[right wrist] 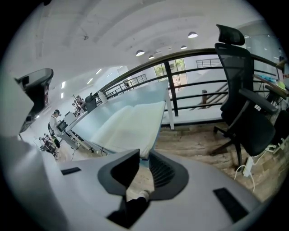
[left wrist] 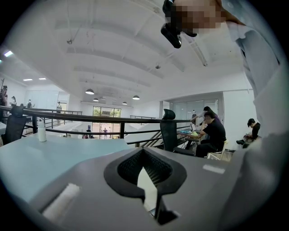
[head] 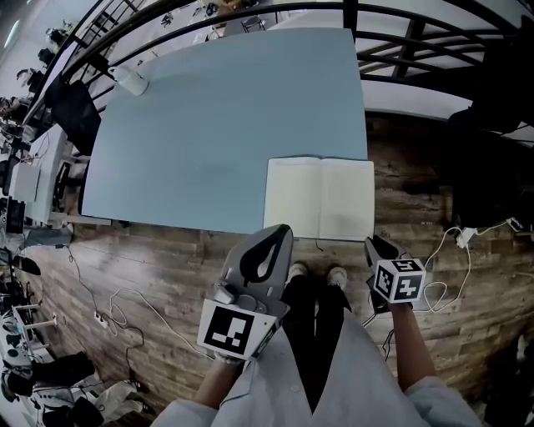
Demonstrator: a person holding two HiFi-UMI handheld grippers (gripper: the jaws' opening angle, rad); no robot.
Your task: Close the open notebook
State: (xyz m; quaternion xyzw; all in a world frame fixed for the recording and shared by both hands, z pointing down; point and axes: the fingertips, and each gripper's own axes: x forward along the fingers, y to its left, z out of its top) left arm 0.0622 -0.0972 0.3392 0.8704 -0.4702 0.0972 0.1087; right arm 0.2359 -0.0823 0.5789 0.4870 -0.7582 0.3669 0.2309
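The notebook [head: 319,198] lies flat open, blank pages up, at the near right corner of the pale blue surface [head: 209,117]; none of the closing is done. The right tool [head: 377,246] sits at the book's near right corner, jaws partly apart with that corner at their mouth (whether the pads bite on it I cannot say); the left tool [head: 281,230] hangs just near of the left page, jaws together on nothing. All of it is left, I judge: catch one cover, swing it over, press it flat. Beyond the book the surface bears only a white bottle [head: 132,81] at its far left; a black railing [head: 250,12] runs behind, the wood floor [head: 167,258] carries loose cables [head: 125,304], and an office chair [right wrist: 246,103] stands to the right.
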